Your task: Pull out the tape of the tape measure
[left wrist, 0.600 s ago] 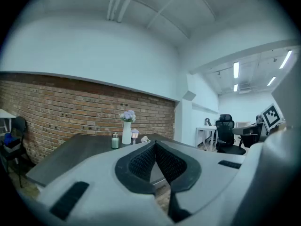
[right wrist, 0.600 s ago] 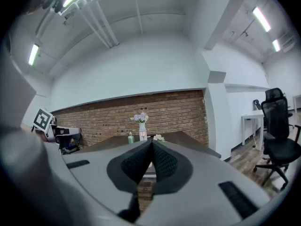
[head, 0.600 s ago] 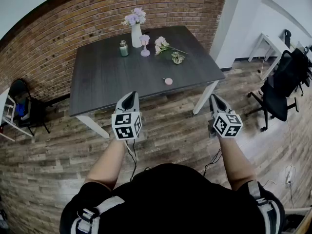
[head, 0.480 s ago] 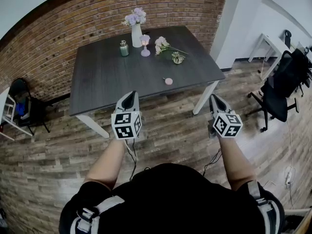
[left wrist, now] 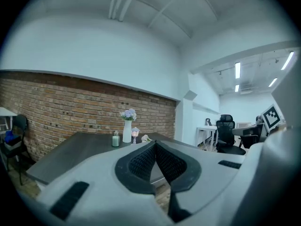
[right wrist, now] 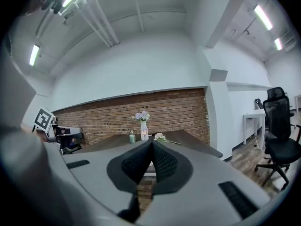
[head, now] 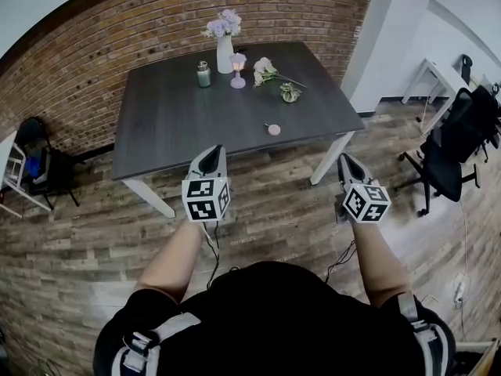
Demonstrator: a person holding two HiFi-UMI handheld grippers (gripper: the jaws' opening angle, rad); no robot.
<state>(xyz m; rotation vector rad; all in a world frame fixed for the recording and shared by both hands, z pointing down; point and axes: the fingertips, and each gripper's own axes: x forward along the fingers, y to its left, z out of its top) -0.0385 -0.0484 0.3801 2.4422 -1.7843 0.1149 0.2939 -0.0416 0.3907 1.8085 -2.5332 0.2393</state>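
A small pink round tape measure (head: 273, 129) lies on the dark grey table (head: 172, 124), near its front edge. My left gripper (head: 210, 152) hovers over the floor in front of the table, its jaws shut and empty. Held further right at about the same distance from the table, my right gripper (head: 343, 158) is also shut with nothing in it. In the left gripper view the gripper (left wrist: 155, 143) shows its pads meeting at the tips, and the right gripper view shows the same of that gripper (right wrist: 152, 142). The tape measure is hidden in both gripper views.
At the table's far side stand a white vase with flowers (head: 225, 45), a small green jar (head: 203, 74), a pink lamp (head: 238, 69) and loose flowers (head: 270, 71). A brick wall (head: 94, 61) runs behind. Black office chairs (head: 450, 151) stand right, a black chair (head: 35, 163) left.
The head view has shifted slightly; the table and its things sit a little further right in the picture. Both grippers hold nearly the same place, still shut.
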